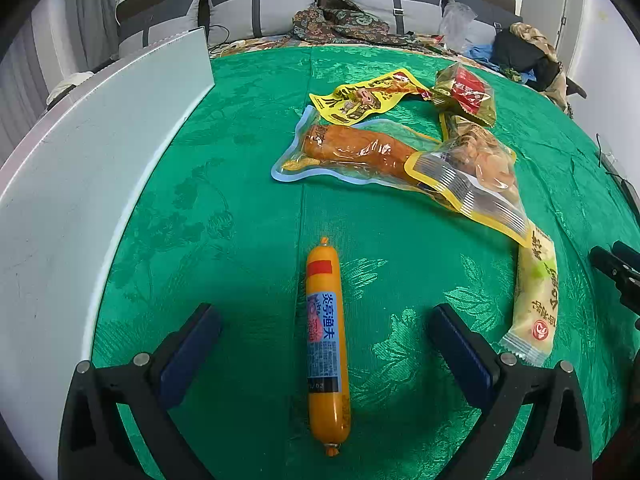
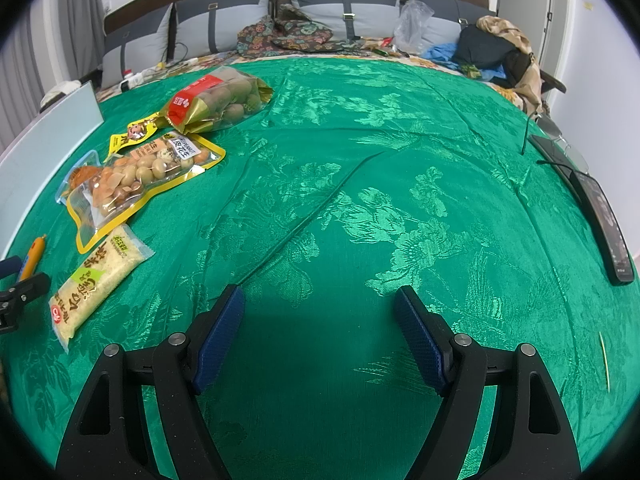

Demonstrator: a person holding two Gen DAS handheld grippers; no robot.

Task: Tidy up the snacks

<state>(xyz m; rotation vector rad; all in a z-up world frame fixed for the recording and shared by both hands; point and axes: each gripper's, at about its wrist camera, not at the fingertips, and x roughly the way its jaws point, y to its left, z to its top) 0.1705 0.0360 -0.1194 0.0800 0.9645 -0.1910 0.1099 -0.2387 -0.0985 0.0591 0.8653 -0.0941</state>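
Observation:
An orange sausage stick (image 1: 327, 344) lies on the green tablecloth between the wide-apart fingers of my left gripper (image 1: 324, 316), which is open; the pads do not touch it. Behind it sit a blue-edged pouch of orange meat (image 1: 352, 152), a yellow-edged peanut bag (image 1: 476, 168), a yellow snack packet (image 1: 368, 96), a red-and-gold bag (image 1: 466, 94) and a pale yellow packet (image 1: 536, 296). My right gripper (image 2: 320, 304) is open over bare cloth, with nothing between its fingers. The same snacks lie to its left: the peanut bag (image 2: 148, 172), the pale packet (image 2: 96, 280), the sausage (image 2: 34, 256).
A white board (image 1: 88, 168) stands along the left edge of the cloth. A dark remote (image 2: 604, 224) and a cable lie at the right edge. A thin stick (image 2: 604, 360) rests near the front right. Cushions and clothes are piled at the back.

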